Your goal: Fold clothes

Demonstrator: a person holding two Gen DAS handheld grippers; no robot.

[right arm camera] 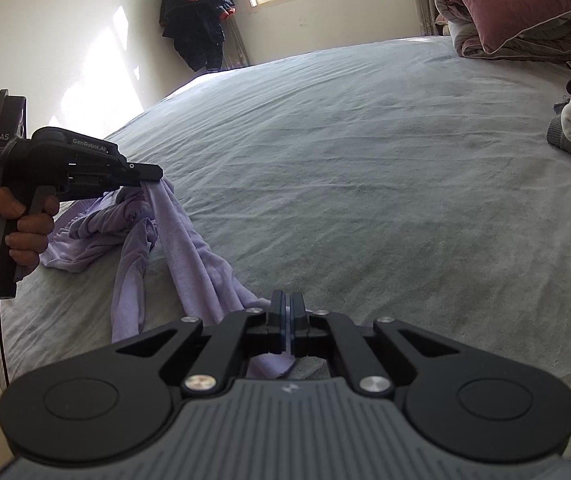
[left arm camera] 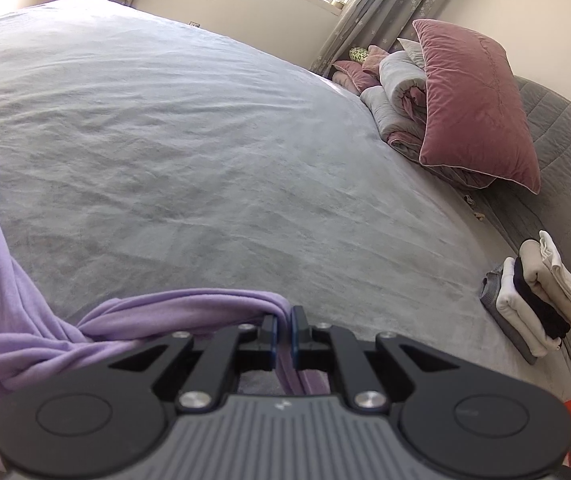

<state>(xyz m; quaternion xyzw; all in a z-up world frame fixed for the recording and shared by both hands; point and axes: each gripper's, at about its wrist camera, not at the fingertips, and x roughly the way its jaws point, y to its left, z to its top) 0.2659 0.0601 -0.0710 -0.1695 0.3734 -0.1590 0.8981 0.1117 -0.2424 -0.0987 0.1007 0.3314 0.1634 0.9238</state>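
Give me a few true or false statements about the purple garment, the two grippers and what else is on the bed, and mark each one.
1. Both grippers are shut on the purple garment. True: the left gripper and the right gripper each pinch its fabric.
2. The garment lies flat and neatly folded. False: it is bunched and twisted, partly lifted off the bed.
3. A stack of folded clothes sits near the bed's edge. True.
4. The pink pillow lies on the floor. False: it leans on a rolled quilt on the bed.
5. The dark jacket is spread on the bed. False: it hangs by the wall near the window.
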